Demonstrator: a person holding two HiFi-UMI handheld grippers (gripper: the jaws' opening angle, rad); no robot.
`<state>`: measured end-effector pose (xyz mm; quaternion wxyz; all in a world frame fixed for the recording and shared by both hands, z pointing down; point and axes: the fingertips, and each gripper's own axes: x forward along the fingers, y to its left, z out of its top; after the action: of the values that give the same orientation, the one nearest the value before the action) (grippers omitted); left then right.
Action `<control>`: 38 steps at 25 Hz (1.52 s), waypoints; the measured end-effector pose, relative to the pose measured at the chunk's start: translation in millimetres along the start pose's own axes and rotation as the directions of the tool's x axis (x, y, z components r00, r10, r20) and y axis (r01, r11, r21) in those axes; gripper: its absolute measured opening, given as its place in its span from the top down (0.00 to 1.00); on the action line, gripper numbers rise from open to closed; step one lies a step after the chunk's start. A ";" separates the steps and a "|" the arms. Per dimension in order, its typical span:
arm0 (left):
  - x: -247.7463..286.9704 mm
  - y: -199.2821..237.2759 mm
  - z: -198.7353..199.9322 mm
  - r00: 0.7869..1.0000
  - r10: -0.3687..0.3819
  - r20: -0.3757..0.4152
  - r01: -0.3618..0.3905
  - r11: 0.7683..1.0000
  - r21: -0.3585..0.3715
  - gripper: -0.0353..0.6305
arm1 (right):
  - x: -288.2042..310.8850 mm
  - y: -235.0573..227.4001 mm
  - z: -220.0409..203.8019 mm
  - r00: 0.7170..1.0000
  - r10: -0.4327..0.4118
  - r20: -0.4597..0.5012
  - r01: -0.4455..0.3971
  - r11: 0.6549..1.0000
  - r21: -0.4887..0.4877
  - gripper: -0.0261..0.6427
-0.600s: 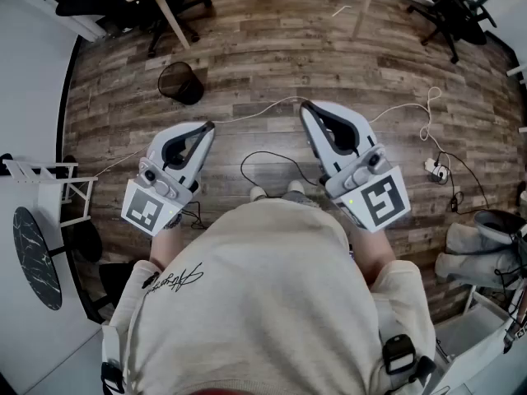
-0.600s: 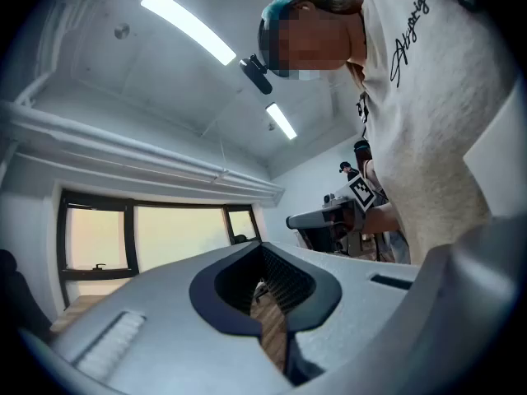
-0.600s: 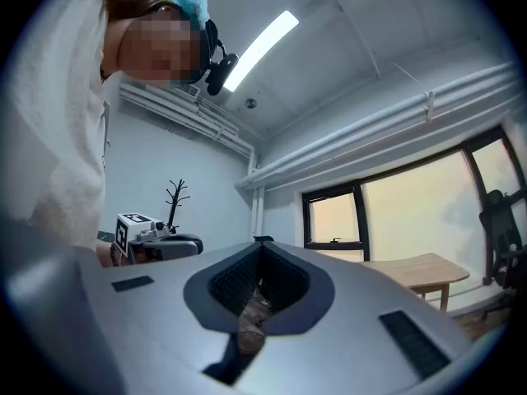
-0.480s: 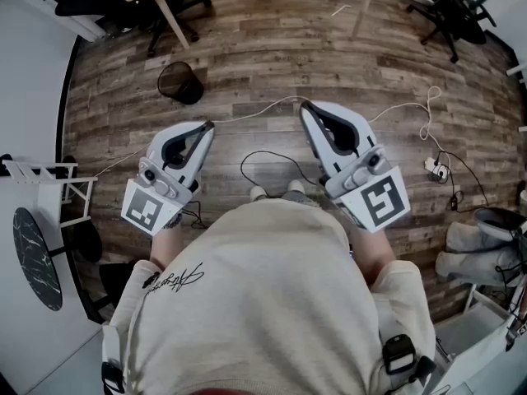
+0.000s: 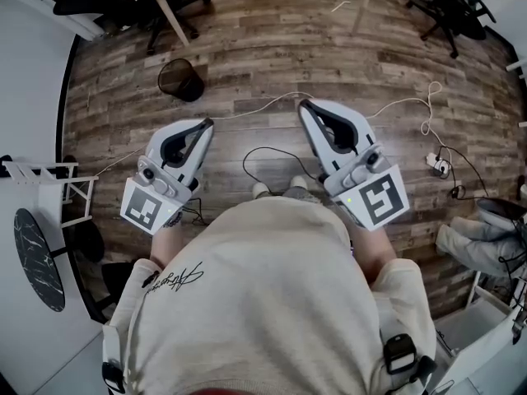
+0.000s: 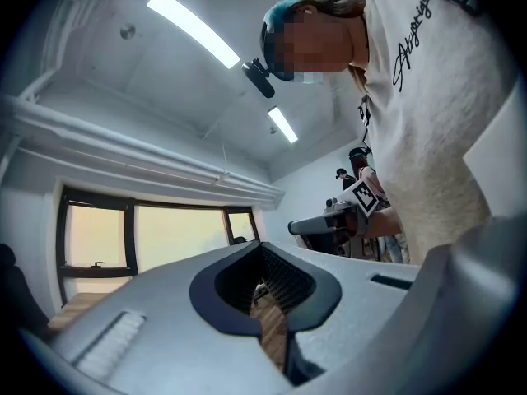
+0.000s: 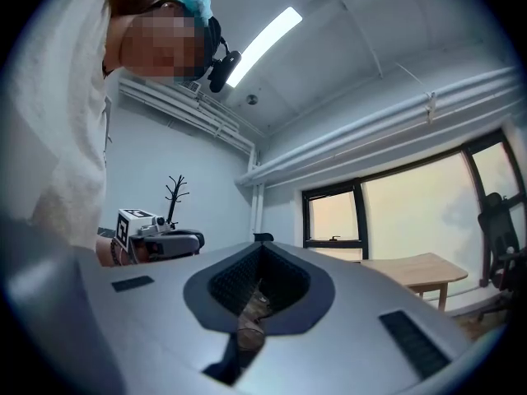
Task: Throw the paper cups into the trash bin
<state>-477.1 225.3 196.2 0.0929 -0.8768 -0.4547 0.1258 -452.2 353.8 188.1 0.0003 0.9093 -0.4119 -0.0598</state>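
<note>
While the trash bin [image 5: 181, 81] stands at upper left on the wood floor [image 5: 272, 48], the left tool [image 5: 208, 126] and the right tool [image 5: 305, 105] are both pinched closed, empty.

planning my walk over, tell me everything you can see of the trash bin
The trash bin is small, round and black, with a wall that looks like wire mesh and an open top. It appears to stand upright on the wood-plank floor, close to a light wooden table leg, ahead and to the left of the left claw. Only the floor touches it. What is inside cannot be made out.
</note>
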 end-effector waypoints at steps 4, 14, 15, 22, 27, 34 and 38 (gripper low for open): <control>-9.5 4.8 -0.9 1.000 -0.010 0.001 0.010 1.000 -0.005 0.94 | 6.3 8.6 1.2 1.000 -0.023 0.010 0.024 0.999 -0.027 0.94; -37.0 15.8 -7.4 0.998 -0.060 0.023 0.060 0.998 -0.018 0.94 | 20.3 36.6 -7.4 0.998 -0.060 0.027 0.059 0.998 0.038 0.95; -38.3 16.1 -8.8 0.998 -0.064 0.020 0.065 0.998 -0.022 0.94 | 21.2 39.3 -9.2 0.998 -0.057 0.020 0.056 0.998 0.043 0.94; -32.8 33.4 -17.1 0.997 -0.079 0.020 0.080 0.996 -0.031 0.94 | 39.5 31.3 -8.9 0.998 -0.056 0.028 0.055 0.998 0.042 0.94; -24.7 49.7 -27.4 0.997 -0.073 0.017 0.074 0.997 -0.029 0.94 | 58.4 17.0 -14.1 0.998 -0.043 0.037 0.041 0.998 0.045 0.94; 10.5 93.1 -52.6 0.998 -0.056 0.024 0.057 0.997 -0.043 0.94 | 98.1 -33.6 -29.3 0.998 -0.025 0.055 0.022 0.998 0.052 0.94; 42.9 123.1 -65.4 0.998 -0.053 0.034 0.055 0.998 -0.038 0.94 | 124.9 -74.5 -33.5 0.998 -0.028 0.064 0.026 0.999 0.029 0.94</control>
<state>-338.1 187.3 218.4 0.0714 -0.8636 -0.4822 0.1288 -311.1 307.8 204.1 -0.0267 0.9122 -0.4003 -0.0834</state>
